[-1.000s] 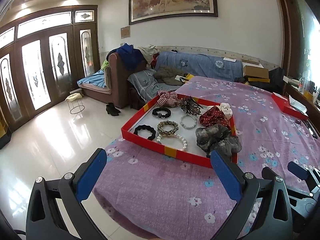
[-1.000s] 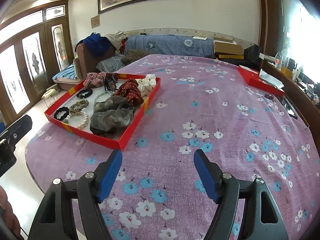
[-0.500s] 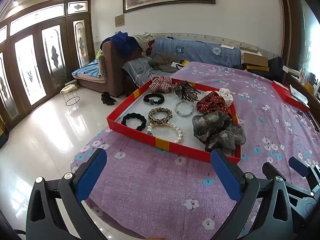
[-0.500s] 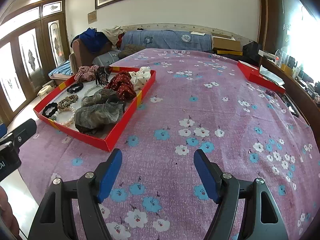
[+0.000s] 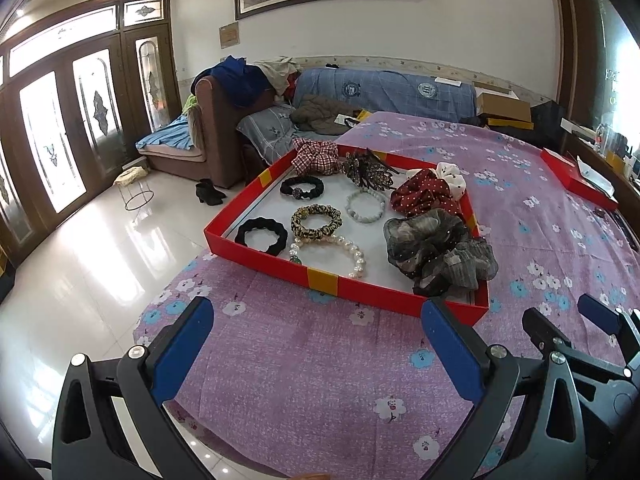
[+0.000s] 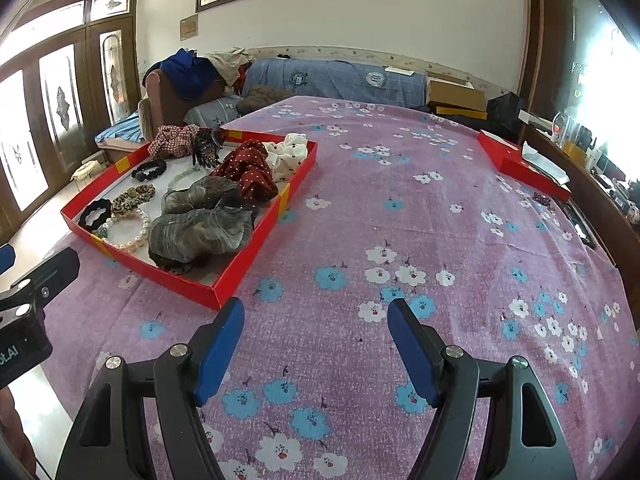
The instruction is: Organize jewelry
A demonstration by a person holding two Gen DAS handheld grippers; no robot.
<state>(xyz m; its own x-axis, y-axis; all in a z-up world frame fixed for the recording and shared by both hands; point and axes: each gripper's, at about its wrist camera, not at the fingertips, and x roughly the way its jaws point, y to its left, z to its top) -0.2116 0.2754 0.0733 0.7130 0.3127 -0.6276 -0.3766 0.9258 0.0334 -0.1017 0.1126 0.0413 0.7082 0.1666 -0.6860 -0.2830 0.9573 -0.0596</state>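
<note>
A red tray (image 5: 320,278) (image 6: 180,280) lies on the purple flowered tablecloth. It holds a pearl bracelet (image 5: 340,246), a leopard scrunchie (image 5: 316,222), a black scrunchie (image 5: 261,235), a pale bead bracelet (image 5: 365,207), a grey gauze scrunchie (image 5: 436,252) (image 6: 200,224), a red dotted scrunchie (image 5: 424,196) and more hair ties. My left gripper (image 5: 316,336) is open and empty, in front of the tray's near wall. My right gripper (image 6: 316,340) is open and empty over bare cloth, right of the tray's near corner.
A second red box (image 6: 520,164) with a white paper sits at the table's far right edge, a small dark trinket (image 6: 542,200) near it. The table's left edge (image 5: 160,312) drops to a glossy tiled floor. A sofa with clothes stands behind.
Both grippers have moved forward toward the tray, which now looks larger and closer. Both stay open and empty.
</note>
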